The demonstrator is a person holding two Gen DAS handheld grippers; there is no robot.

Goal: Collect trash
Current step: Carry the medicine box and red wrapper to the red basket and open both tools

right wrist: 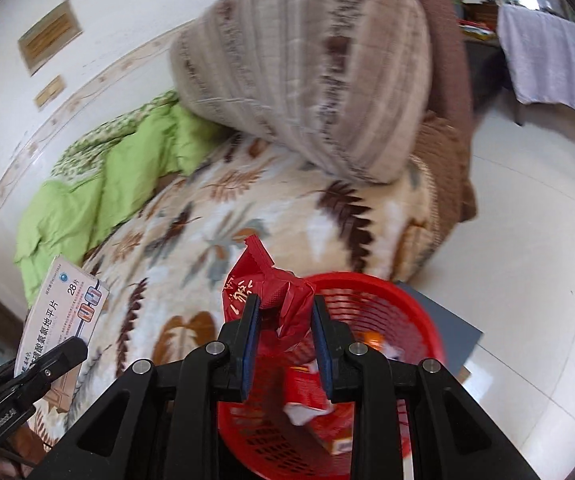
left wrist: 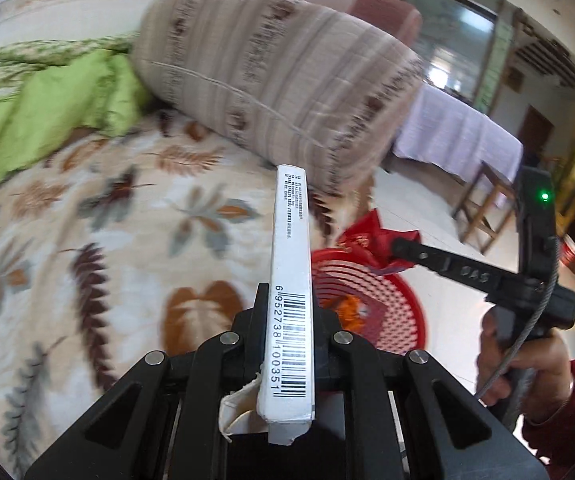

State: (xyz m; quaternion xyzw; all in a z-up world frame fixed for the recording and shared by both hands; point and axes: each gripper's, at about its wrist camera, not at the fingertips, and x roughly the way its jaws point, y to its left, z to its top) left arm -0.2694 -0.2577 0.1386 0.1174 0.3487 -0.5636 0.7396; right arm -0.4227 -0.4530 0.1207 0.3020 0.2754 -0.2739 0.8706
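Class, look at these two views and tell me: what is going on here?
A person is clearing trash off a bed, a handheld gripper in each hand. The left gripper is shut on a flat white medicine box. The right gripper is shut on a crumpled red wrapper, above a red basket on the floor beside the bed. The basket already holds some litter. Neither item has been dropped yet.

white box, red wrapper, red basket, leaf-patterned blanket
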